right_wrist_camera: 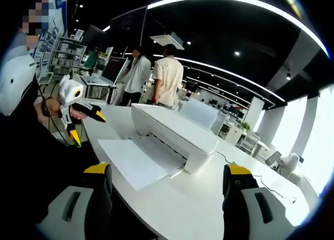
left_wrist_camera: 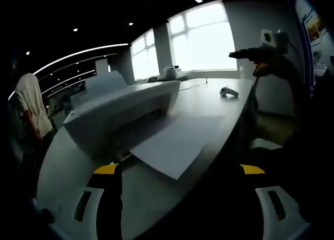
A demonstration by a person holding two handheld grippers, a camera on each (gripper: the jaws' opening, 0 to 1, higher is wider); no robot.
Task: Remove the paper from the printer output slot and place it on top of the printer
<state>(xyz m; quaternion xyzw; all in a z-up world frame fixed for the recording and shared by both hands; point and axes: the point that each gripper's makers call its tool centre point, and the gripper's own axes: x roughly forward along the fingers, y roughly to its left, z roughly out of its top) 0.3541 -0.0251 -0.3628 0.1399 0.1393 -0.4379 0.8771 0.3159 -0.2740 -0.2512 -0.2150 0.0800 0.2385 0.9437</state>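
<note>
the white sheet of paper [left_wrist_camera: 180, 141] lies flat, half out of the output slot of the boxy white plastic printer [left_wrist_camera: 117, 112], its free end spread on the pale curved desk [left_wrist_camera: 214, 96] toward 5 o'clock in the left gripper view. in that view, going left to right: a person in a light shirt [left_wrist_camera: 28, 107] stands at 9 o'clock beyond the desk edge, then the printer, then the paper, then a small white gadget [left_wrist_camera: 228, 92] on the desk at 2 o'clock, well apart from the paper. the left tool [left_wrist_camera: 180, 172] sits low at 6 o'clock, its yellow-tipped jaws spread wide, holding nothing and not touching the sheet.

in the right gripper view, the left tool shows at 9 o'clock in a hand, then the paper [right_wrist_camera: 135, 162] at centre, then the printer [right_wrist_camera: 177, 133]. two people [right_wrist_camera: 154, 75] stand behind at 11 o'clock. the right tool [right_wrist_camera: 167, 180] is spread open at 6 o'clock, empty, near the paper's edge.
</note>
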